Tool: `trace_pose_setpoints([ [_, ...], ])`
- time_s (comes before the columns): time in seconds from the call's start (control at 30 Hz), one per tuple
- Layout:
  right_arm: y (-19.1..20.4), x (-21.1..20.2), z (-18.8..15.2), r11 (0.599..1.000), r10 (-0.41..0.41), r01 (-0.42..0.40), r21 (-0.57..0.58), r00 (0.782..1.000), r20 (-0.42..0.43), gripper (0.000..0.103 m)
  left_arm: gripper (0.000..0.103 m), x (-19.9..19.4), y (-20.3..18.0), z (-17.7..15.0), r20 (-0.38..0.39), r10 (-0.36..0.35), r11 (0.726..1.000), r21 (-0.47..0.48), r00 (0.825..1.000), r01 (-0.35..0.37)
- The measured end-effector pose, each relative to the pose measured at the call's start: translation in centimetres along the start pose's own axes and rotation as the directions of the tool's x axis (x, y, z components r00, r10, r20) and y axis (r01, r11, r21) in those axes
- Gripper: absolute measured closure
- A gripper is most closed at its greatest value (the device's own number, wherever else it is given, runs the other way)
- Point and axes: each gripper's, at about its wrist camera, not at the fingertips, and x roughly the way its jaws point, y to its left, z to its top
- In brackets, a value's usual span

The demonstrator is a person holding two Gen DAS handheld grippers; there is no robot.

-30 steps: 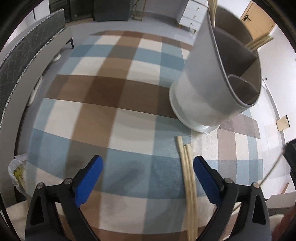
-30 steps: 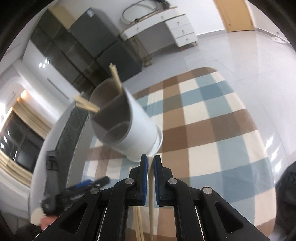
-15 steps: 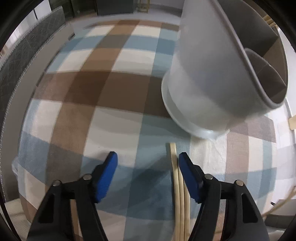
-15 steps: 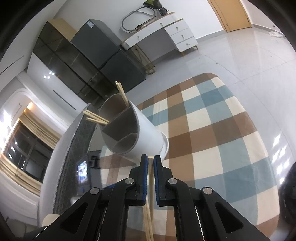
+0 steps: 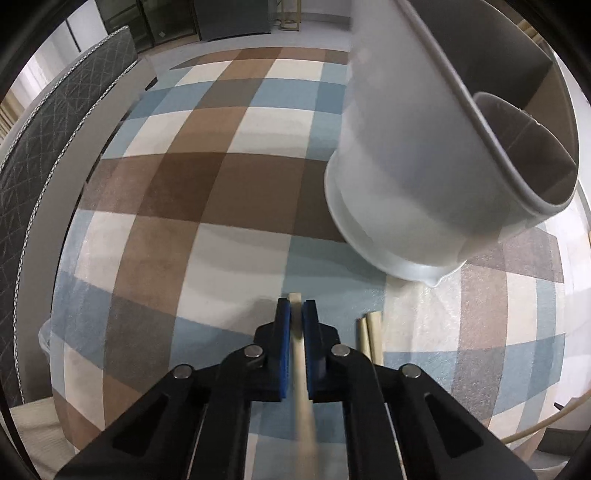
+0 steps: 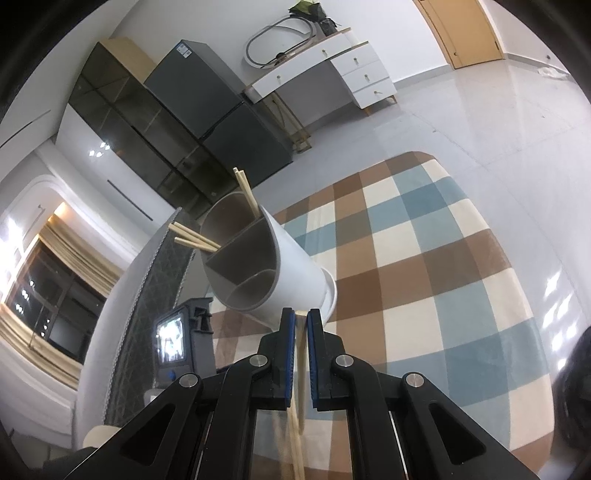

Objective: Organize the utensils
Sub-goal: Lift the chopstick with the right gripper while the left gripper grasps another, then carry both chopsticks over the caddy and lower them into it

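Apparently a home living space: checked rug (image 6: 424, 258) on glossy tiled floor (image 6: 480, 110), white drawer desk (image 6: 332, 70), dark glass-fronted cabinets (image 6: 155, 133) (contents unclear), wooden door (image 6: 465, 29), curtained window (image 6: 40, 295).

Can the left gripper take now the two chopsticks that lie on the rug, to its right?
Probably not yet. The left gripper is already shut on a chopstick. The two loose chopsticks lie uncovered on the rug, but its fingers are occupied.

Surface: a checked rug (image 5: 229, 192) of brown, blue and cream squares.
On it: a white utensil holder (image 5: 399, 192), upright.
Beside the holder: two loose chopsticks (image 5: 371, 332), side by side.
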Motion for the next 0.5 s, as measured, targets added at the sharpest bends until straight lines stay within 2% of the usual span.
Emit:
trace_pose_setpoints([
  [0.07, 0.0, -0.2, 0.0, 1.000, -0.005, 0.005, -0.006, 1.000, 0.007, 0.097, 0.101, -0.5, 0.4, -0.2, 0.014, -0.026, 0.999, -0.027, 1.000, 0.026],
  [0.2, 0.5, -0.7, -0.1, 0.999, -0.012, 0.013, -0.036, 1.000, 0.028, 0.097, 0.101, -3.2, 1.6, -0.5, 0.113, -0.086, 0.993, -0.074, 0.990, 0.095],
  [0.37, 1.3, -1.4, -0.8, 0.997, -0.023, 0.027, -0.078, 0.998, 0.052, 0.097, 0.101, -8.4, 3.1, -1.5, 0.285, -0.167, 0.978, -0.073, 0.944, 0.195],
  [0.5, 1.9, -2.1, -1.7, 0.994, -0.039, 0.046, -0.103, 0.997, 0.067, 0.097, 0.101, -11.6, 3.5, -2.0, 0.355, -0.205, 0.971, -0.046, 0.912, 0.236],
])
